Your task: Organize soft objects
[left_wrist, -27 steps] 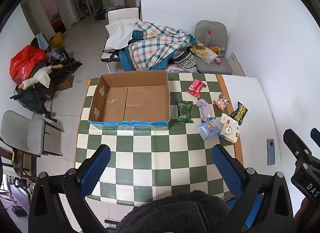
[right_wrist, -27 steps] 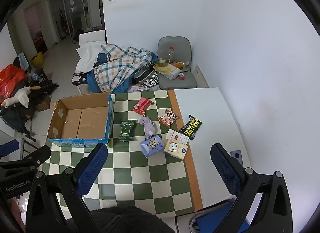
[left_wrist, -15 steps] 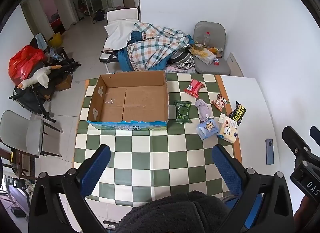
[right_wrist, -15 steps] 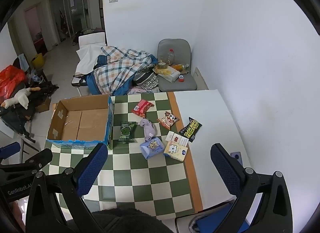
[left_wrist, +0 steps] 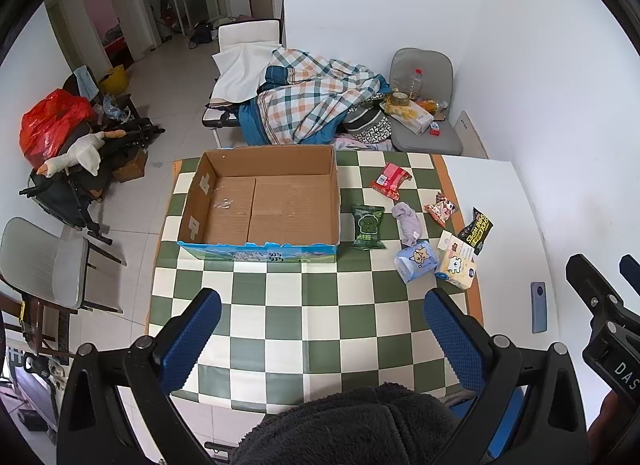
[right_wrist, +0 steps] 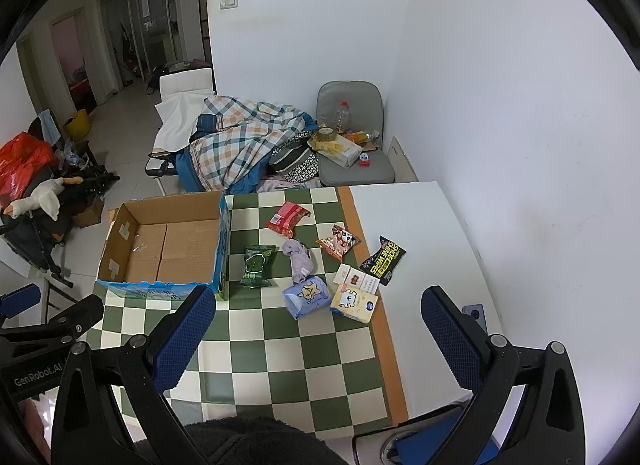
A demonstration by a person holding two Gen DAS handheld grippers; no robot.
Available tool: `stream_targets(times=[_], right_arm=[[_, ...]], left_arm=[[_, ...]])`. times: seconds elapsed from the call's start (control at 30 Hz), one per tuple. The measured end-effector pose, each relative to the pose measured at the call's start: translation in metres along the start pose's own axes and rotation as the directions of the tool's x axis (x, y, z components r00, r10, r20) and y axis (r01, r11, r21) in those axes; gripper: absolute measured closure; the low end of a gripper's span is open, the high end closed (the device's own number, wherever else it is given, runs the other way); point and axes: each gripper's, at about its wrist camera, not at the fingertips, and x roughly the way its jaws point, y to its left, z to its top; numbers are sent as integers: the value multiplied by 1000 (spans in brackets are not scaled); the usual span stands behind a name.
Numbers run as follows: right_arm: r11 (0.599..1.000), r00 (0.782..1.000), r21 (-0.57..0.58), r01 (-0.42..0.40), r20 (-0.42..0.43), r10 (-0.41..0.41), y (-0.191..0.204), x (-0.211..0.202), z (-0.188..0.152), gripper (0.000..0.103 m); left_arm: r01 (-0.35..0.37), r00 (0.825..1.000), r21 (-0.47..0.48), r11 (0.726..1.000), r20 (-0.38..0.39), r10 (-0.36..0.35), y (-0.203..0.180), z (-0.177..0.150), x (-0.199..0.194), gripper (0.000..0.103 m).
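An empty cardboard box (left_wrist: 264, 201) (right_wrist: 164, 249) stands on the green-and-white checked table (left_wrist: 304, 317). To its right lie several small items: a green packet (left_wrist: 367, 227) (right_wrist: 256, 266), a lilac sock (left_wrist: 408, 223) (right_wrist: 300, 259), a blue tissue pack (left_wrist: 416, 261) (right_wrist: 306, 297), a white tissue pack (left_wrist: 456, 267) (right_wrist: 354, 302), a red packet (left_wrist: 390, 180) (right_wrist: 288, 217), a snack bag (left_wrist: 440, 209) (right_wrist: 338, 245) and a black wipes packet (left_wrist: 476, 230) (right_wrist: 383, 259). Both grippers hover high above the table's near edge. My left gripper (left_wrist: 322, 337) is open and empty. My right gripper (right_wrist: 318, 337) is open and empty too.
A phone (left_wrist: 538, 307) (right_wrist: 474, 311) lies on the white part of the table at the right. Behind the table are a grey chair (left_wrist: 424, 125) with a bottle and a cot with a plaid blanket (left_wrist: 312, 105). A grey chair (left_wrist: 40, 265) stands left.
Both wrist views have shifted slightly, so the table and its items sit a little lower and nearer. Both grippers stay open; nothing on the table has moved.
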Motion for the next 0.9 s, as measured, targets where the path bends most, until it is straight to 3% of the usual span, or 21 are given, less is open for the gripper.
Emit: stream_targets(times=[0.9], right_arm=[[1000,1000,3,-3,9,3,0,-3,0,0]], left_arm=[[2,1000,-3,1000,0,-2,0,8,0,0]])
